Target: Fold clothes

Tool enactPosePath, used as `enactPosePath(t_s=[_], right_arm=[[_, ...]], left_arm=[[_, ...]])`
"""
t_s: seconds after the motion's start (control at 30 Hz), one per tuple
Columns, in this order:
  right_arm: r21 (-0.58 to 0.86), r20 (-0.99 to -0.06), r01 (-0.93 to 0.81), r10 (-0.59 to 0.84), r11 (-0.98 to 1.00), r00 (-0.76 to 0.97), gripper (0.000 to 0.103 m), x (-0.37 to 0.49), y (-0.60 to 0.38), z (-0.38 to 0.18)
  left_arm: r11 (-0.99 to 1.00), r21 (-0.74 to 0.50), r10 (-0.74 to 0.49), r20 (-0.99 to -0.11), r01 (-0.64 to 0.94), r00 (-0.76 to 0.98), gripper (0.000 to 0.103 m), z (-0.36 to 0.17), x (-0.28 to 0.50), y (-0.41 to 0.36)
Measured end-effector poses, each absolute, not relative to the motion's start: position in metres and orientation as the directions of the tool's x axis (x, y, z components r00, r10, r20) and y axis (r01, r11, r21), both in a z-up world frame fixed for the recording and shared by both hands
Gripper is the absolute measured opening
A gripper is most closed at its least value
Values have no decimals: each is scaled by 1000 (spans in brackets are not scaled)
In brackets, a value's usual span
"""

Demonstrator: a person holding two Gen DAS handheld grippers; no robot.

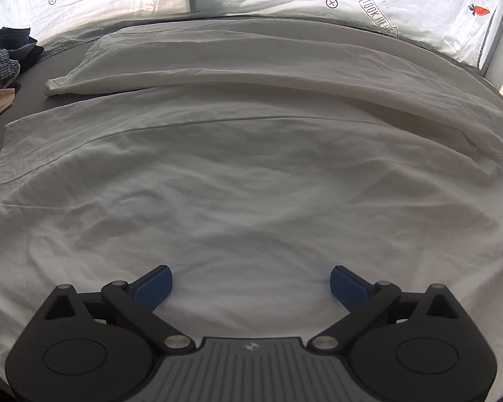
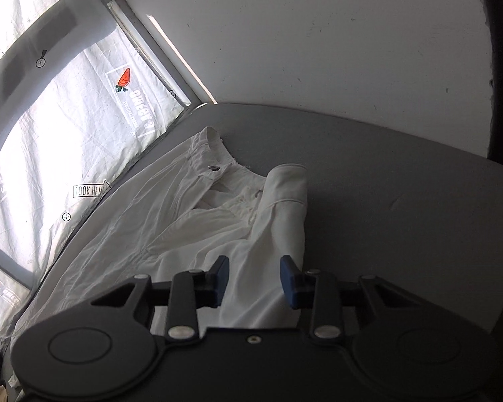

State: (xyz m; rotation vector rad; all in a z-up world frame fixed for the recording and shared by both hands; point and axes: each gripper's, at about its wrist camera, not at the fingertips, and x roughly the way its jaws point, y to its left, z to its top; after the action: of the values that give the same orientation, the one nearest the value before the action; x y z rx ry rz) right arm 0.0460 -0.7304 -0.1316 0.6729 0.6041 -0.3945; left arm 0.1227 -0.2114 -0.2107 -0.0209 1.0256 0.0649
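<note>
So what's on the grey surface (image 2: 385,154) is a pair of white trousers (image 1: 251,184), spread out long, legs running off to the left and the waistband (image 2: 211,137) end over on the right near the wall. The fly is open and the button (image 2: 214,168) is showing. One bit of the waist end is flipped up and over itself into a sort of rolled flap (image 2: 288,201), so that end isn't lying flat.

The left hand-held gripper (image 1: 251,284) hovers low over the broad middle of the fabric, jaws spread wide, nothing in them. The right hand-held gripper (image 2: 254,278) is partway open right at the flipped flap, cloth showing between the pads (image 2: 222,273), but I can't tell if they're touching it, it doesn't look pinched.

Handling-wise: looks like a light-to-medium cotton weave, soft, floppy, wrinkles easily, won't hold any shape if you lift it by one point. Not slippery, not fragile. I'd grab it at the seams or the waistband, where it's doubled and stiffer, and at the leg hems (image 1: 50,90), both ends together so it doesn't sag.

There's a heap of other clothes (image 1: 3,57) at the far left.
</note>
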Motion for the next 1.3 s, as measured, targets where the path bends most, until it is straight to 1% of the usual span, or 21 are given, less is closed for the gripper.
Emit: enactPosePath(t_s=[0.03, 0.07, 0.1, 0.13, 0.23, 0.3, 0.4, 0.47, 0.53, 0.6, 0.67, 0.7, 0.73, 0.77, 0.83, 0.9, 1.0, 1.1, 1.23, 1.3], right_arm=[[448, -632, 527, -162, 722, 758, 35, 45, -730, -131], [433, -633, 536, -180, 725, 753, 38, 45, -729, -130], [407, -640, 551, -202, 729, 741, 43, 45, -729, -129], [383, -647, 560, -220, 734, 730, 51, 46, -729, -128], [339, -688, 573, -219, 746, 692, 53, 48, -731, -136], [384, -714, 585, -171, 714, 679, 53, 50, -732, -148], [466, -720, 580, -96, 668, 687, 53, 52, -725, -164], [464, -717, 585, -105, 666, 689, 63, 55, -717, -165], [496, -716, 579, -73, 647, 695, 64, 59, -715, -165], [578, -687, 576, -36, 579, 726, 64, 58, -716, -167], [639, -662, 574, -15, 512, 749, 61, 57, -717, -170], [631, -676, 591, -19, 502, 737, 58, 58, -715, -172], [623, -689, 608, -23, 492, 725, 50, 59, -714, -173], [606, -704, 623, -31, 495, 709, 38, 60, -713, -174], [522, -740, 623, -55, 582, 671, 23, 65, -705, -171], [445, -765, 600, -67, 665, 641, 22, 73, -698, -167], [373, -791, 602, -96, 706, 604, 22, 82, -689, -164], [331, -797, 612, -135, 718, 589, 22, 83, -685, -164], [343, -792, 644, -159, 684, 590, 22, 82, -684, -166], [363, -790, 656, -155, 662, 593, 22, 80, -687, -167]], left_arm=[[998, 14, 44, -854, -63, 519, 103, -211, 123, -212], [998, 14, 44, -853, -62, 520, 103, -211, 122, -212], [998, 15, 45, -852, -61, 522, 103, -211, 122, -212], [998, 15, 45, -851, -60, 524, 103, -212, 122, -213], [998, 15, 44, -844, -59, 535, 103, -213, 119, -213], [998, 15, 44, -839, -58, 542, 103, -214, 118, -213], [999, 14, 40, -832, -50, 553, 103, -214, 116, -213], [999, 14, 37, -827, -44, 561, 103, -214, 114, -212], [999, 14, 34, -822, -39, 569, 103, -215, 113, -212], [999, 14, 31, -817, -33, 576, 103, -215, 111, -212], [1000, 11, 16, -820, -13, 572, 103, -215, 111, -209], [1000, 10, 10, -821, -2, 571, 103, -215, 111, -208], [1000, 10, 5, -820, 6, 572, 103, -215, 110, -208], [1000, 9, 0, -820, 14, 573, 103, -215, 110, -207], [999, 8, -14, -811, 35, 585, 103, -215, 106, -206], [998, 9, -31, -802, 64, 597, 103, -216, 101, -204], [996, -10, -60, -802, 88, 595, 103, -213, 95, -195], [998, -59, -61, -788, 23, 613, 103, -207, 86, -172], [973, -156, -8, -760, -171, 650, 102, -193, 76, -119], [920, -250, 17, -743, -301, 669, 99, -186, 68, -81]])
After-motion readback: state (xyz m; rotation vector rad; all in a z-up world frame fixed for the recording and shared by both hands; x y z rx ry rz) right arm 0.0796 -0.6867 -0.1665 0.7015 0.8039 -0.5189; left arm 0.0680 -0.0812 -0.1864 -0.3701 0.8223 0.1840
